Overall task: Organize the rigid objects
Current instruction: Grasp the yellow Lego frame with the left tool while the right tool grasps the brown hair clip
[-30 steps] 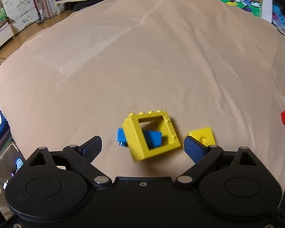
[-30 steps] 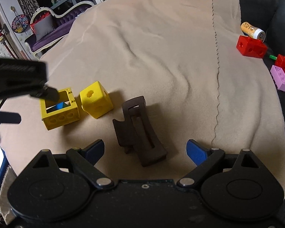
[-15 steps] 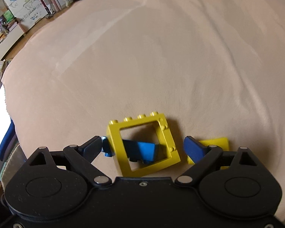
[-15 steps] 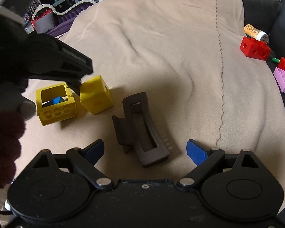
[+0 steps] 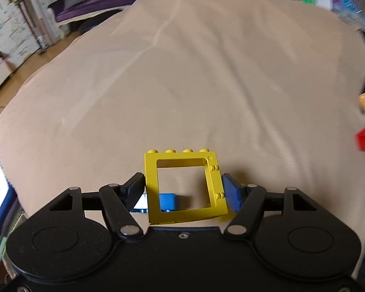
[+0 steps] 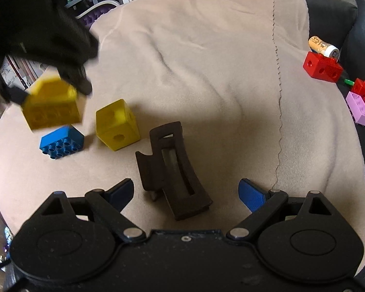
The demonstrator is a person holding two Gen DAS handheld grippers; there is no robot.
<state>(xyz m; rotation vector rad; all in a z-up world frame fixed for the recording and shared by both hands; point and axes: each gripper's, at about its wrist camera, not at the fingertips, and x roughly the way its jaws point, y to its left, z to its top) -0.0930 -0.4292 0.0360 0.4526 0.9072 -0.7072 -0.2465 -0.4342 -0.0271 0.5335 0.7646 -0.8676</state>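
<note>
Yellow window-frame brick (image 5: pixel 186 185): left tool (image 5: pixel 183 189), jaws just closed, pinches its sides (lifted off the blue brick (image 6: pixel 60 142)); carry level; right tool (image 6: pixel 186 192) spread, idle.

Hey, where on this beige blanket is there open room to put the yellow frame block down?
The blanket is bare beyond the yellow cube and hair clip, out to the seam. Crowded: near-left around the blue brick, and the right edge by the red blocks.

Six blocks (image 6: pixel 117 125), one hair clip (image 6: pixel 174 169)
</note>
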